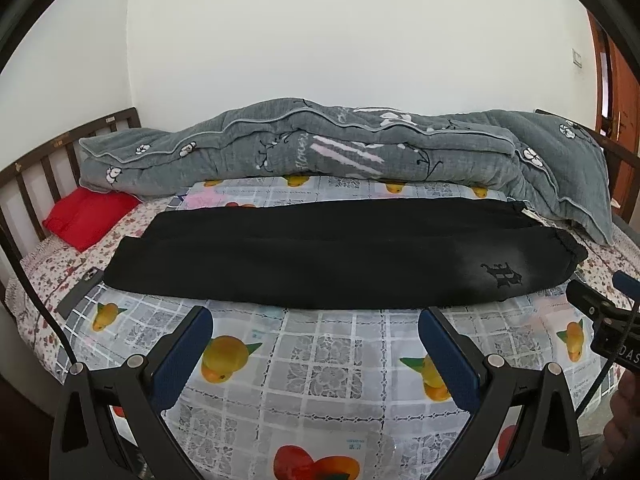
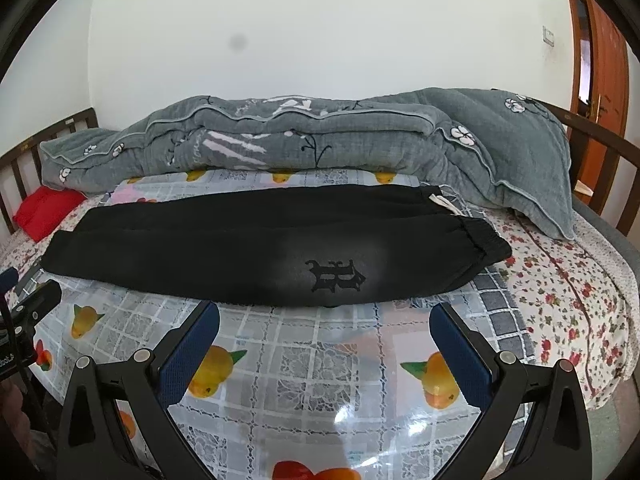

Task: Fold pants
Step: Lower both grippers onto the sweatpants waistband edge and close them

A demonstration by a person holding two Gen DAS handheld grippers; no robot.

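1. White-walled bedroom: a wooden-railed bed under a fruit-print plastic cover.
2. Rumpled grey quilt along the far side.
3. Long black jogger pants, legs stacked, lie flat; the next fold likely needs both ends gripped.
4. Left tongs and right tongs hover near, jaws spread, empty.

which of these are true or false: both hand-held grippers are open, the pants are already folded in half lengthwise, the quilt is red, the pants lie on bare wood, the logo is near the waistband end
1. Both the left hand-held gripper and the right hand-held gripper are open: true.
2. The black pants are folded lengthwise, leg on leg: true.
3. The quilt is red: false, it is grey with flowers; the red pillow lies beside it.
4. The pants lie on bare wood: false, on a fruit-print cover.
5. The logo is near the waistband end: true.
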